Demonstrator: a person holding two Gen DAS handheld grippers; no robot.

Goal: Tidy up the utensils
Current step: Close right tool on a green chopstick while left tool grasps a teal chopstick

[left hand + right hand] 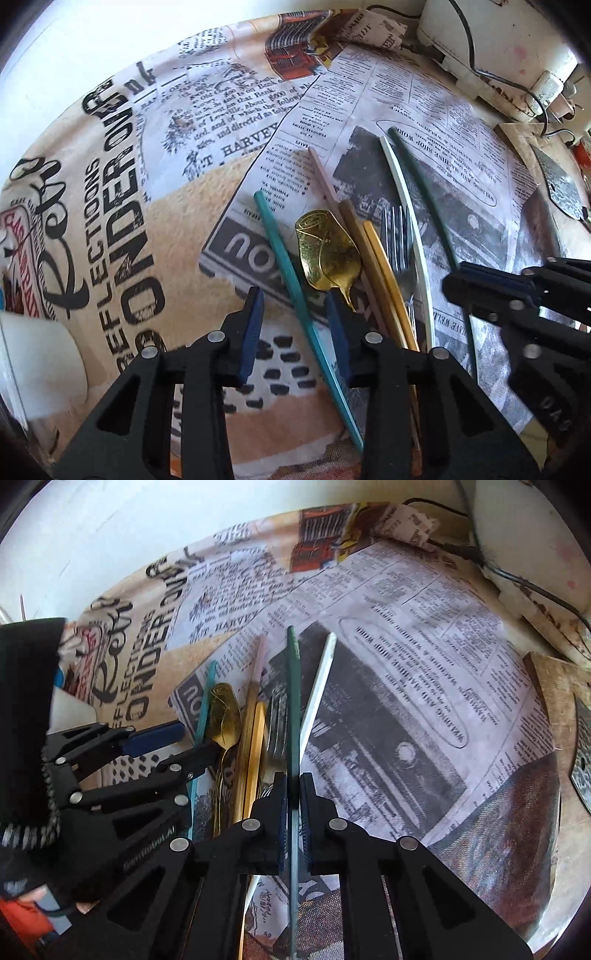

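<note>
1. The tablecloth (pixel 177 221) under your grippers is a newspaper collage print; you can read "T HARVEY", "REFLECTIONS" and part of "WONDER" in heavy black type.
2. The utensils lie bunched side by side at the middle: a thin teal handle (pixel 291 273), a shiny gold spoon (pixel 328 251) with an engraved bowl, a matte gold handle (pixel 384 273), a steel fork (pixel 399 240), a pale white handle (pixel 410 221) and a dark green handle (pixel 294 686).
3. Your left gripper (pixel 295 325) points steeply down, jaws partly apart astride the teal handle; the blue pads (pixel 253 325) do not press it.
4. Your right gripper (pixel 293 812) is clenched on the dark green handle, also aimed steeply down.
5. A white cup (pixel 37 362) stands at the near left.
</note>
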